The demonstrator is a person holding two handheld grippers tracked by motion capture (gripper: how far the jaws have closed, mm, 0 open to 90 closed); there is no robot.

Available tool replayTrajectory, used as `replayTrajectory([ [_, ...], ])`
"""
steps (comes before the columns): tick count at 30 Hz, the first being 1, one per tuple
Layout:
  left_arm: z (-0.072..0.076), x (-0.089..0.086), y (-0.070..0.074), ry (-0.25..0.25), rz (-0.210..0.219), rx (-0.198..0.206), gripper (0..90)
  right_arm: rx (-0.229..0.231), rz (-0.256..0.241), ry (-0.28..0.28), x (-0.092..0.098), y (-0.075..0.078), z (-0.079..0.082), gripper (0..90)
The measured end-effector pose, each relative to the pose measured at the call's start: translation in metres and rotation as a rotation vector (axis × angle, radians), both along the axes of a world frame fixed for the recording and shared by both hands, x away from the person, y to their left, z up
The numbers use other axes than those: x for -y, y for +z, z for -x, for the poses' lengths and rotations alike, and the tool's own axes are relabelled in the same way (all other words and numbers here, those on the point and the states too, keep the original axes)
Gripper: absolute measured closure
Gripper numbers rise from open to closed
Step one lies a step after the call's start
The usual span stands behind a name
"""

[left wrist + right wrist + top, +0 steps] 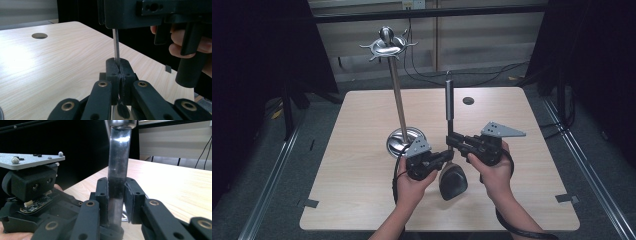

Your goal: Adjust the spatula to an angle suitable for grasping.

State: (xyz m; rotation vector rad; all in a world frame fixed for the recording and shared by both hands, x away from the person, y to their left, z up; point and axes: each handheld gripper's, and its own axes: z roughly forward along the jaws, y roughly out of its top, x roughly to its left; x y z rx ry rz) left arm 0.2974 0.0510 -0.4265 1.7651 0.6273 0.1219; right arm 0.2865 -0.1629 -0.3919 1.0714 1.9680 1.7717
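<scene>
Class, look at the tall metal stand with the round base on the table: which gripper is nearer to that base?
Left. The left gripper sits just in front of the stand's round base, at its right edge. The right gripper is farther right, its fingers gripping the ladle handle.

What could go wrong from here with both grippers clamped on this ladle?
1. The left gripper pinches the ladle on a thin edge, so the ladle could twist or slip out.
2. The right gripper holds the smooth handle; it may slide under load.
3. The utensil stand is tall, thin and close beside the grippers, so a sideways swing could knock it over.
</scene>
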Motion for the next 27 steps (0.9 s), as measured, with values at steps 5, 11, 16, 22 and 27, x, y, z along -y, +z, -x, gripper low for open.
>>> replayTrajectory([
  [5,0.0,0.0,-0.001,-0.006,0.011,0.004,88.4,0.008,0.005,0.003,0.001,0.0,0.0,74.4],
  [11,0.0,-0.001,-0.001,-0.006,0.008,-0.006,88.3,0.016,0.005,-0.007,0.001,-0.001,0.001,72.7],
  [16,-0.002,-0.006,-0.005,0.008,-0.013,-0.01,88.3,0.013,-0.018,-0.023,0.007,-0.004,-0.001,56.5],
  [22,-0.004,-0.012,-0.006,0.012,-0.017,0.011,88.3,0.005,0.001,-0.052,0.026,-0.008,-0.001,43.6],
  [27,-0.003,-0.014,-0.002,0.023,-0.013,0.016,88.3,-0.027,0.036,-0.084,0.037,-0.022,0.002,29.4],
])
